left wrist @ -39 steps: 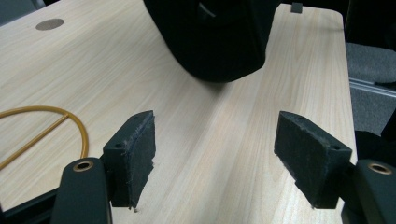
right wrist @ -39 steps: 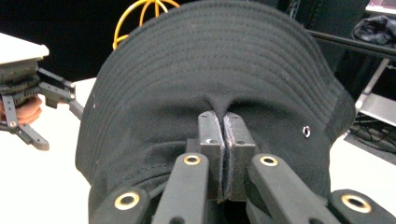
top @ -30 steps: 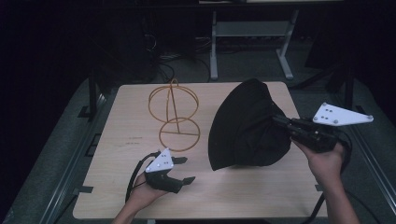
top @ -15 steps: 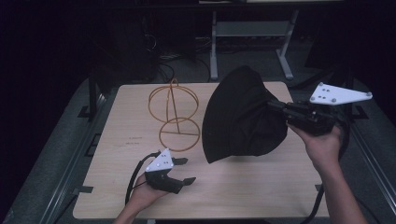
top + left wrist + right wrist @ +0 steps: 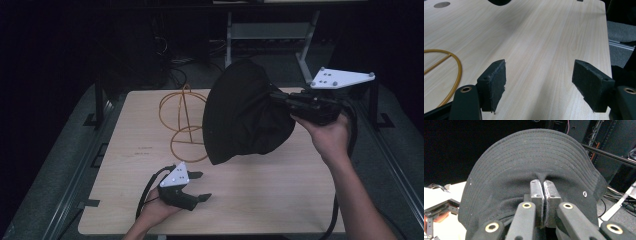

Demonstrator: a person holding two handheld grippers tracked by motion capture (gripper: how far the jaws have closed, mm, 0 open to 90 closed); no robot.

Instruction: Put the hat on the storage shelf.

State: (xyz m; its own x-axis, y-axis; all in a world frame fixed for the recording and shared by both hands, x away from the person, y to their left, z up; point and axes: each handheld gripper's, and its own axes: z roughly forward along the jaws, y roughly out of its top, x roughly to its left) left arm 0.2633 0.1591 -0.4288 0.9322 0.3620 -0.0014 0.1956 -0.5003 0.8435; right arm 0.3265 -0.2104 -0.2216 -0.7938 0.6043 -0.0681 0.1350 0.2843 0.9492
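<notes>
A black brimmed hat (image 5: 243, 111) hangs in the air over the right half of the table, tilted with its brim facing left. My right gripper (image 5: 285, 101) is shut on the hat's cloth; in the right gripper view the two jaws pinch a fold of the hat (image 5: 531, 162) at the gripper (image 5: 543, 185). An orange wire stand (image 5: 186, 122) made of two rings stands on the table just left of the hat. My left gripper (image 5: 199, 186) rests open on the table near the front edge, nothing between its pads (image 5: 496, 82). A curve of the orange wire stand (image 5: 454, 75) lies to its left.
The wooden table (image 5: 260, 200) has bare surface at front right and far left. Dark floor, cables and a metal frame (image 5: 270, 32) lie beyond the far edge. A rail (image 5: 400, 175) runs along the right side.
My right gripper has lifted the hat and carried it left and up, toward the wire stand. The left gripper has stayed put.
</notes>
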